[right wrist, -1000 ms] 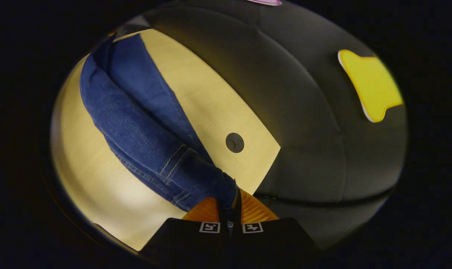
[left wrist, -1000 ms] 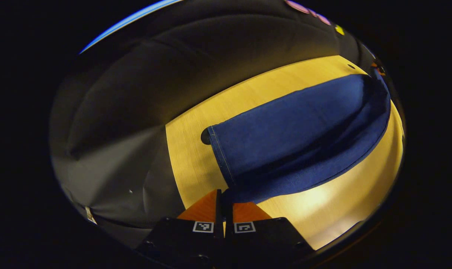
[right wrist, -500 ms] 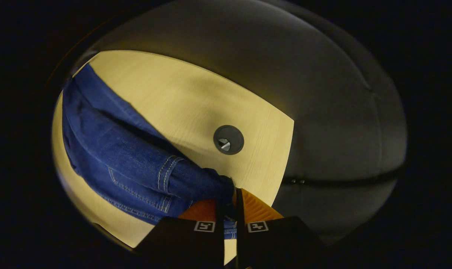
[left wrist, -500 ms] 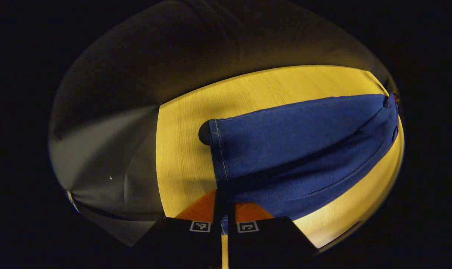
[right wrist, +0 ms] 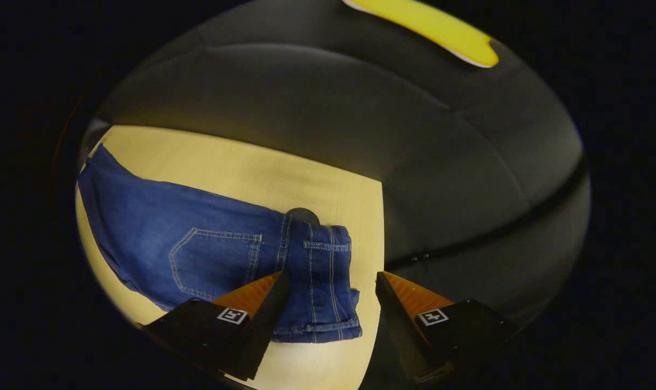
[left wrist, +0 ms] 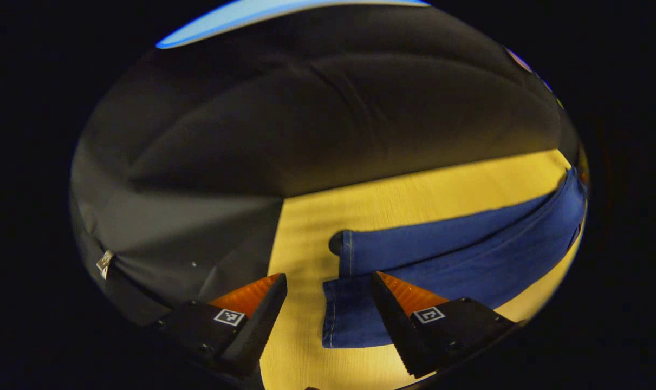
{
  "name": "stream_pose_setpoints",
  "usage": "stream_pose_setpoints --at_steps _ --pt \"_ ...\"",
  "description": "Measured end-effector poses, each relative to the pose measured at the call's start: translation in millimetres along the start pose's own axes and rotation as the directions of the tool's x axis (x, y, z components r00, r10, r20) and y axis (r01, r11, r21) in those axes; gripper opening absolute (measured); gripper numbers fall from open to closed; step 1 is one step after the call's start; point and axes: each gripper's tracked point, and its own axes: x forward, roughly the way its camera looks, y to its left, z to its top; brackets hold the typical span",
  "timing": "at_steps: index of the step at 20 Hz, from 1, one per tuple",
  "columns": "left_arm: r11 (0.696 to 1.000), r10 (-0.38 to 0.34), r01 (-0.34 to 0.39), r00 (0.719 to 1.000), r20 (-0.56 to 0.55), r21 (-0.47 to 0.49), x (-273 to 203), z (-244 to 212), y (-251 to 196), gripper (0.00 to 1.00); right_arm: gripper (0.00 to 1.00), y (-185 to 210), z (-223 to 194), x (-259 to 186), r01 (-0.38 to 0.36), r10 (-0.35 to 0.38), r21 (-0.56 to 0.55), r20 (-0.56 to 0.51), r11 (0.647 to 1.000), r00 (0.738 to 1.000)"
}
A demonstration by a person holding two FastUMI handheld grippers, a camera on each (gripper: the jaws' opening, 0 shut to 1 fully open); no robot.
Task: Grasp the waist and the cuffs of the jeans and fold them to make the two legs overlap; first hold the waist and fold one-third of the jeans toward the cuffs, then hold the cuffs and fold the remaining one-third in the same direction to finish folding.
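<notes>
One pair of jeans [left wrist: 458, 265] lies flat on the wooden table [left wrist: 414, 200], its two legs overlapped. In the left gripper view the cuffs [left wrist: 345, 292] lie just ahead of the left gripper [left wrist: 328, 298], whose fingers stand wide apart and hold nothing. In the right gripper view the waist [right wrist: 319, 281] lies between and beyond the spread, empty fingers of the right gripper [right wrist: 330, 292]. Black cloth walls the booth behind the table.
</notes>
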Motion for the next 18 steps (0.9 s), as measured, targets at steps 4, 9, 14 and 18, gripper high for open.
stream_pose_setpoints --at_steps 4,9,14,18 --pt "0.999 0.021 -0.016 0.993 0.117 -0.042 -56.0 19.4 -6.7 0.97 0.98 2.0 -14.4 -23.2 -0.001 -0.008 0.144 0.058 0.990 0.998" --pt "0.997 0.018 -0.004 0.980 0.199 -0.071 -135.5 12.0 -36.3 0.97 0.97 1.4 -48.4 -41.3 0.004 -0.029 0.279 0.086 0.960 0.996" --pt "0.997 0.002 0.016 0.971 0.239 -0.073 -188.7 -12.7 -77.6 0.97 0.98 0.6 -82.3 -20.2 -0.016 -0.047 0.580 0.093 0.814 0.995" --pt "0.996 -0.031 0.049 0.970 0.241 -0.070 -207.3 -27.0 -108.9 0.97 0.99 -7.3 -92.6 -2.5 0.002 -0.087 0.655 0.097 0.755 0.991"
